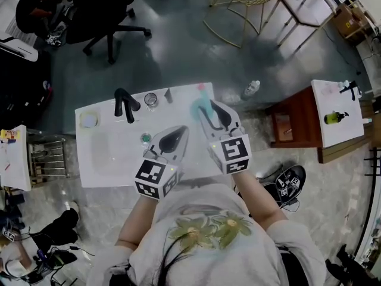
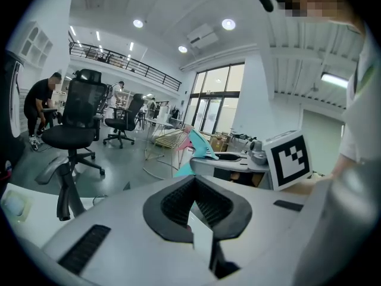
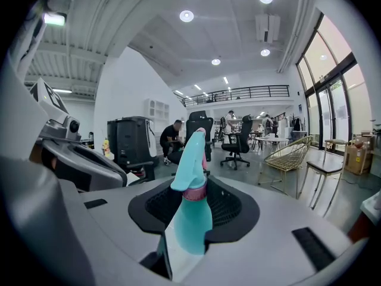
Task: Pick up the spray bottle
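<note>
Right gripper (image 1: 207, 107): clamped on the spray bottle (image 3: 190, 219), jaws held partly apart by its teal body.
Spray bottle: upright, centre of the right gripper view.
Left gripper (image 1: 181, 131): jaws together, empty, over the white counter (image 1: 95, 154).

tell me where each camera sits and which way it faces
Head view: on the person's head, steeply down at the sink counter; torso, arms show.
Left gripper view: on the left hand-held gripper, along its jaws toward office chairs.
Right gripper view: on the right hand-held gripper, at the spray bottle it grips.
All three share it.
</note>
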The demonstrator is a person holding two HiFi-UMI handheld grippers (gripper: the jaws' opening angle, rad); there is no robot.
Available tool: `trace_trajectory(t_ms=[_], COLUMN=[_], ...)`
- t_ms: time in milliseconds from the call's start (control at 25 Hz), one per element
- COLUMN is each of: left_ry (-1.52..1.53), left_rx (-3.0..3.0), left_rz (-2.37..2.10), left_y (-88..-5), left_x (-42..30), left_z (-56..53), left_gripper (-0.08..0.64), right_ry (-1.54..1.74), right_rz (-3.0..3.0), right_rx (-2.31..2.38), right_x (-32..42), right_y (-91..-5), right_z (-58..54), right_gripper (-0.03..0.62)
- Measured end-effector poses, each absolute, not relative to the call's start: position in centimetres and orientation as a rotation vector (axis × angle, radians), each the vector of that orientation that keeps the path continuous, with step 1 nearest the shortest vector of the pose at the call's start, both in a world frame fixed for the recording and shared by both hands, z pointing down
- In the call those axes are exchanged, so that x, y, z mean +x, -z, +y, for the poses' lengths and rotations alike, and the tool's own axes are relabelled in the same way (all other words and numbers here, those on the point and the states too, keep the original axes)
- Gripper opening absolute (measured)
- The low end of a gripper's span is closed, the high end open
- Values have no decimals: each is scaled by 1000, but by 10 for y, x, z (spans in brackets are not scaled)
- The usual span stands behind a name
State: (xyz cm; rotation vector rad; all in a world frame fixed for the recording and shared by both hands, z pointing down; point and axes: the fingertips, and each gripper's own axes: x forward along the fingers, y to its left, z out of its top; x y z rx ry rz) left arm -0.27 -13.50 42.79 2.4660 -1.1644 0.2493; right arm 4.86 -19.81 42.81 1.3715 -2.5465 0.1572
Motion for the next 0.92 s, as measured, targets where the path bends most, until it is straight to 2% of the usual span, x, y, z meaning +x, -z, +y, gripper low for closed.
trace_trajectory(t_ms=[920], left_ry=[-217], left_rx=[2487], left_rz=[-1221], left_y=[-414], left_x=[-12], left_z=[-87], left_gripper=[9], right_ry=[-162], right_rz=[-2591], right_rx=[1371], right_x=[46], right_y=[-415], right_z=[-146], right_gripper=[138])
